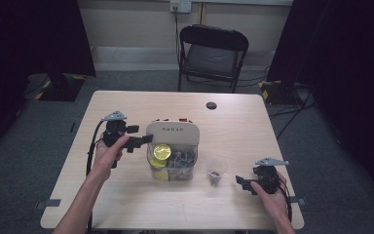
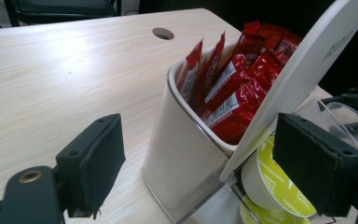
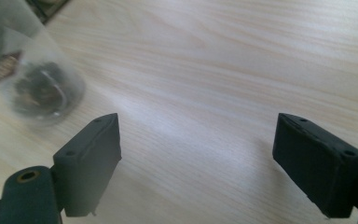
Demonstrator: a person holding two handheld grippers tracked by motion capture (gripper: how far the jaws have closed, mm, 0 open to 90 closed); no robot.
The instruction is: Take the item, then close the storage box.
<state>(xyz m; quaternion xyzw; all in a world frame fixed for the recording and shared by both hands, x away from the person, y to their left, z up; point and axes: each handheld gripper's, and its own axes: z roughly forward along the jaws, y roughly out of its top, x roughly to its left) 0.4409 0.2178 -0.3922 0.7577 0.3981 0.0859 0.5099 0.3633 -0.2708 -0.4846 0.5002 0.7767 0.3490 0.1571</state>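
Right gripper [image 1: 240, 183] released beside the clear cup [image 1: 216, 170]; left gripper [image 1: 148, 140] gapes at the pod organiser [image 1: 173, 130]; next, fetch another pod.

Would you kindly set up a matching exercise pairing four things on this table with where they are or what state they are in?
Things:
1. red sachets
2. yellow capsule
3. clear cup
4. right claw

Places or states:
A. stands between the organiser and the right hand
B. open over bare tabletop
C. upright in the white compartment
D. lies in the clear compartment below the tilted lid

Pairs: 1-C, 2-D, 3-A, 4-B
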